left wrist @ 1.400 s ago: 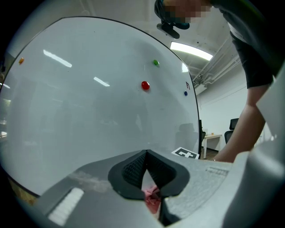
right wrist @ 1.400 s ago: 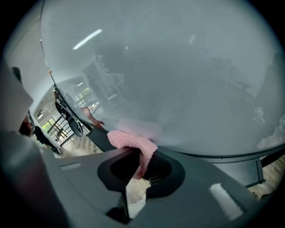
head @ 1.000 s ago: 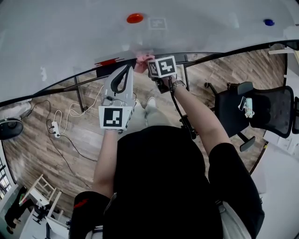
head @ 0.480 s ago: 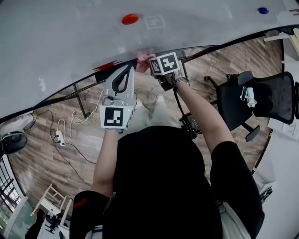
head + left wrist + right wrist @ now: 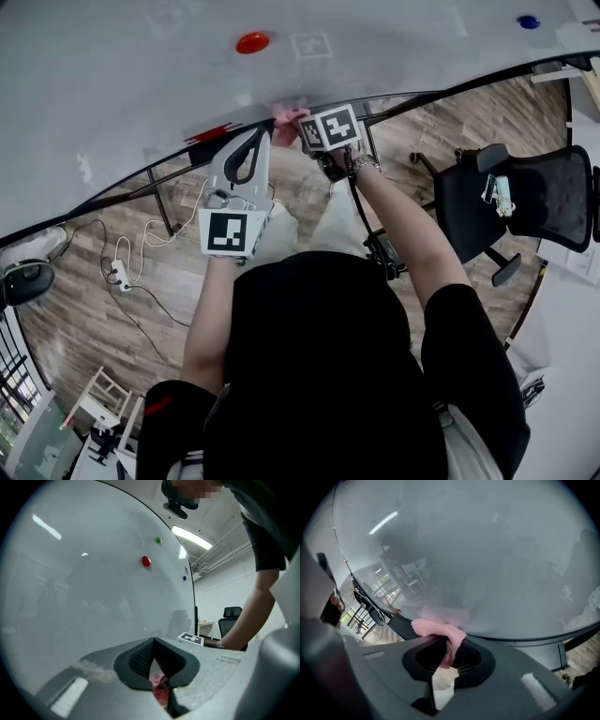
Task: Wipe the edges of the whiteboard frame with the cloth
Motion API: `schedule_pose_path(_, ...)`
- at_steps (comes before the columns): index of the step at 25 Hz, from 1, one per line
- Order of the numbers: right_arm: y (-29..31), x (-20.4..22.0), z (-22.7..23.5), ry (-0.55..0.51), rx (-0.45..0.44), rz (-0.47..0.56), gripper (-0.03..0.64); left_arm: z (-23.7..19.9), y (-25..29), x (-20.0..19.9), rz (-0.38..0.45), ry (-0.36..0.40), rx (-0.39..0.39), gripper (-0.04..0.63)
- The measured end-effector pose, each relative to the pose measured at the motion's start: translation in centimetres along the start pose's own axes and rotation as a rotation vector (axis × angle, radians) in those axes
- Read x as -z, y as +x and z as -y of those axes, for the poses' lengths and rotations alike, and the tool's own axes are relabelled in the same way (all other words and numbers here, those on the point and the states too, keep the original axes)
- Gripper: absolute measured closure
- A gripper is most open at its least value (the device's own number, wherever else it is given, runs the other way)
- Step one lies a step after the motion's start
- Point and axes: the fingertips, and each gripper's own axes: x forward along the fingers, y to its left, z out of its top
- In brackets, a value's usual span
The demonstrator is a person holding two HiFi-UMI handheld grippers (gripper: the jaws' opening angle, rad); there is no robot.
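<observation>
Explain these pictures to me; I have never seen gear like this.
There is no robot here. A person holds a two-jaw gripper in each hand. The head view comes from a camera on the person's head, looking down. The other two cameras ride on the grippers and look along their jaws. In front stands a whiteboard with a red magnet and a blue magnet on it. The right gripper is shut on a pink cloth, which it holds against the board's lower frame. The left gripper has its jaw tips together.

Whiteboard directly ahead, chair rightward.
</observation>
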Motion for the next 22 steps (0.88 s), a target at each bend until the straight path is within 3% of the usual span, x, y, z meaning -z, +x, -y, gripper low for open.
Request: schedule_pose_path(22,-1.3,0.4,2.2,-0.035,-0.063,-0.037,0.572,3.7,2.7,0.0,-0.002,-0.025,-0.112,0.594)
